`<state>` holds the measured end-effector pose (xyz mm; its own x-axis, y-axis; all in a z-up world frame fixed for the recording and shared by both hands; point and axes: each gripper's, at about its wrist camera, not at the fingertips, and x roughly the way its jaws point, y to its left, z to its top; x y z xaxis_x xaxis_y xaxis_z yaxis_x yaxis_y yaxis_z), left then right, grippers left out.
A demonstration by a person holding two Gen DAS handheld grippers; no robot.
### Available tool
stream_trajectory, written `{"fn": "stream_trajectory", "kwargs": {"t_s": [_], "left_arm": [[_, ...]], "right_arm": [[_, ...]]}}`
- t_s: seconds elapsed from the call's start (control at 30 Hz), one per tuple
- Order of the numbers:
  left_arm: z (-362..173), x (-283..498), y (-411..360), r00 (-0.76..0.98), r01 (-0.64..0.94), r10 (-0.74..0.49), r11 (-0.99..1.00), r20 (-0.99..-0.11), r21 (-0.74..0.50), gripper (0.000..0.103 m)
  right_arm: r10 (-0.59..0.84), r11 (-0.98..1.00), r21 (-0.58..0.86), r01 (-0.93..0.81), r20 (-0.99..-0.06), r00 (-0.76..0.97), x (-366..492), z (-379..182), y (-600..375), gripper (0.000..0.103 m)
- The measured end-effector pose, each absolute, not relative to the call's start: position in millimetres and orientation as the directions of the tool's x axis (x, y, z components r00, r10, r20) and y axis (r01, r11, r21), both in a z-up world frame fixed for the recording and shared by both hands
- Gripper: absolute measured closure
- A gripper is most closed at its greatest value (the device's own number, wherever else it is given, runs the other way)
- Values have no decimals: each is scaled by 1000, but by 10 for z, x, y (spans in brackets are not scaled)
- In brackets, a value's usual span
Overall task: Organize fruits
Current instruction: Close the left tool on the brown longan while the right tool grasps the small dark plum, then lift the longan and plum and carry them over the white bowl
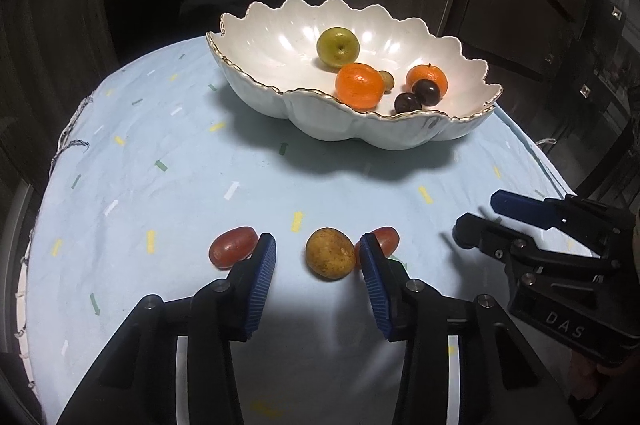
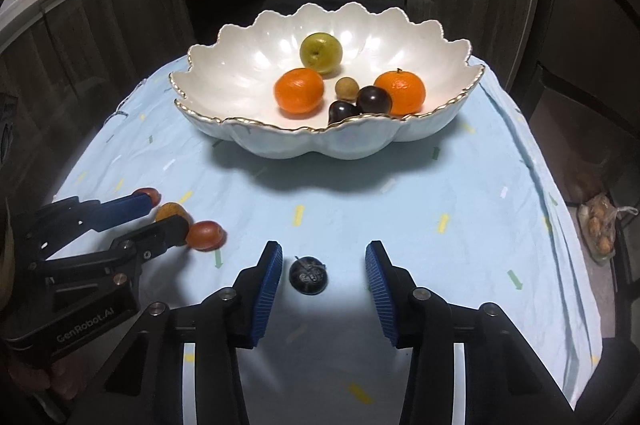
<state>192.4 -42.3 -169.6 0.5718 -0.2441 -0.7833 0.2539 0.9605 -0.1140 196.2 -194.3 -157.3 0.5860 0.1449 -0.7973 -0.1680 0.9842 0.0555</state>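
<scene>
Left gripper [image 1: 318, 257] sat low over blue cloth [image 1: 160, 153], jaws apart around brown fruit [image 1: 330, 253], right pad touching it, left pad clear. Red fruits [image 1: 233, 247] flanked outside. Right gripper [image 1: 478, 221] at right edge. Scalloped bowl [image 1: 256, 65] behind held green fruit [image 1: 338, 46].

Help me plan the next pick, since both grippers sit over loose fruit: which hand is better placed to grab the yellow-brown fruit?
Left. The yellow-brown fruit lies between the open fingers of the left gripper, beside its right pad. The right gripper straddles a dark fruit instead, farther along the blue cloth.
</scene>
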Motion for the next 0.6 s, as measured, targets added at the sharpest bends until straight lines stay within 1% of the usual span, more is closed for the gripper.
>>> {"fn": "stream_trajectory", "kwargs": {"t_s": [0.07, 0.1, 0.13, 0.2, 0.23, 0.3, 0.6], "left_arm": [[-1699, 1927, -418, 568, 254, -256, 959, -782, -130, 63], [-1701, 1930, -418, 566, 254, -263, 957, -782, -139, 63], [-1702, 1930, -419, 565, 254, -266, 957, -781, -142, 64], [-1704, 1931, -419, 563, 258, -274, 955, -780, -149, 70], [-1703, 1931, -418, 562, 259, -277, 954, -779, -153, 74], [-1704, 1930, -421, 559, 264, -287, 951, -778, -161, 77], [-1691, 1917, -425, 562, 261, -280, 953, -778, -154, 77]], "right_arm": [[148, 983, 58, -172, -802, 579, 1967, -1589, -1933, 59], [150, 983, 59, -173, -803, 576, 1970, -1596, -1929, 63], [155, 982, 64, -176, -807, 571, 1974, -1608, -1925, 65], [160, 981, 69, -179, -810, 564, 1981, -1619, -1915, 71], [166, 980, 75, -182, -814, 557, 1985, -1630, -1909, 75], [181, 978, 90, -188, -816, 548, 1992, -1642, -1898, 80], [184, 977, 90, -194, -813, 552, 1992, -1631, -1876, 81]]}}
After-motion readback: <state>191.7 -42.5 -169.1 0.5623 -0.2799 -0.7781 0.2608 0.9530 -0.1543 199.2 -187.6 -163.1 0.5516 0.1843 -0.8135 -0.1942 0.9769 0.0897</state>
